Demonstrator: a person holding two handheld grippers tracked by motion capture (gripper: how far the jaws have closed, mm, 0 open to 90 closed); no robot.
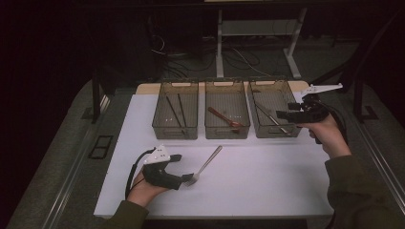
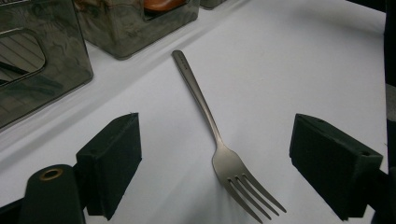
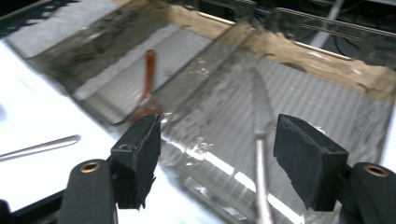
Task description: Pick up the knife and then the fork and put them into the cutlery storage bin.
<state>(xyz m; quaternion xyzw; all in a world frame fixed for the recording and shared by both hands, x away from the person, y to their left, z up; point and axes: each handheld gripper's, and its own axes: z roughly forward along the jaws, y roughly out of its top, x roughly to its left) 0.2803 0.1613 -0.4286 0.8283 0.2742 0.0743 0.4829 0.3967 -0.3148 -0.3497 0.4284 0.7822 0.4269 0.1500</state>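
A metal fork [image 1: 205, 164] lies on the white table top, tines toward the person. My left gripper [image 1: 187, 177] rests low at the fork's head, open, with the tines [image 2: 252, 191] between its two black pads and neither pad touching them. My right gripper [image 1: 286, 114] hovers over the right-hand clear bin [image 1: 274, 132], open with nothing between its pads. Below it in that bin lies a metal knife [image 3: 260, 140]. The fork's handle [image 3: 39, 147] shows at the left of the right gripper view.
Three clear bins stand in a row at the back of the table. The left bin [image 1: 175, 130] holds dark chopsticks [image 1: 174, 112]. The middle bin [image 1: 227, 132] holds a brown wooden spoon [image 1: 223, 118]. White table top [image 1: 267, 181] lies in front of the bins.
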